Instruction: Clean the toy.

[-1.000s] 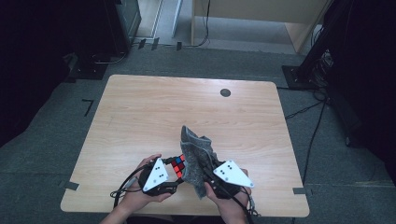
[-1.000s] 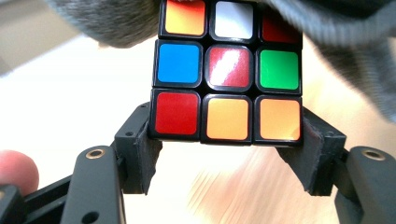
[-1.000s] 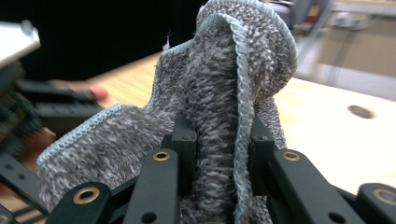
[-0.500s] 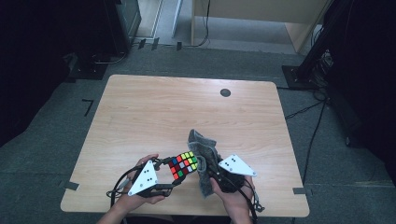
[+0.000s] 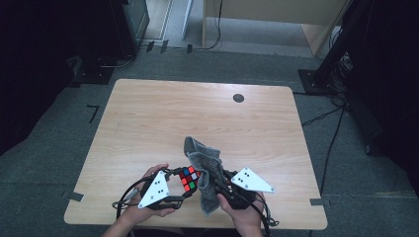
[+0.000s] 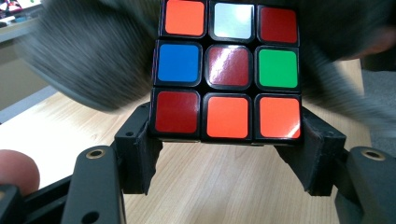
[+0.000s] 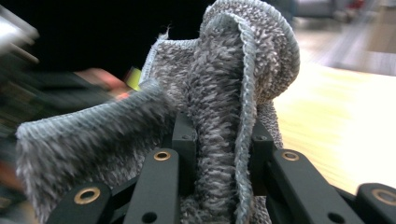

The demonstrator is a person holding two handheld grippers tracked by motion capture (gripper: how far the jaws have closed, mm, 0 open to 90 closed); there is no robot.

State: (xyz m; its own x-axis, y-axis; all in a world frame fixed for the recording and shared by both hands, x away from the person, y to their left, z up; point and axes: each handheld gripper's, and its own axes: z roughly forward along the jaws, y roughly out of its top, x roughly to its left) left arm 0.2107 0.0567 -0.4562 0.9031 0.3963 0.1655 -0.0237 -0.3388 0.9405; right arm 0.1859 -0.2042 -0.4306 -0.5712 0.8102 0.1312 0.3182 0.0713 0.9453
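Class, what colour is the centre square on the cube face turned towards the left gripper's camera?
Dark red, on the puzzle cube; clearest in the left gripper view.

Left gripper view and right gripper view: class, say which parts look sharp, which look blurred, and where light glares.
Left gripper view: the cube is sharp, glare on its white and dark red tiles, the grey cloth behind smeared. Right gripper view: the cloth's middle fold is crisp, its left edge and the background blurred.

Readable text: we find none in any view.
Rubik's cube (image 6: 228, 70) stickers: we see plain colours, no logo or print.
Grey towel (image 7: 224, 102): we see no label.
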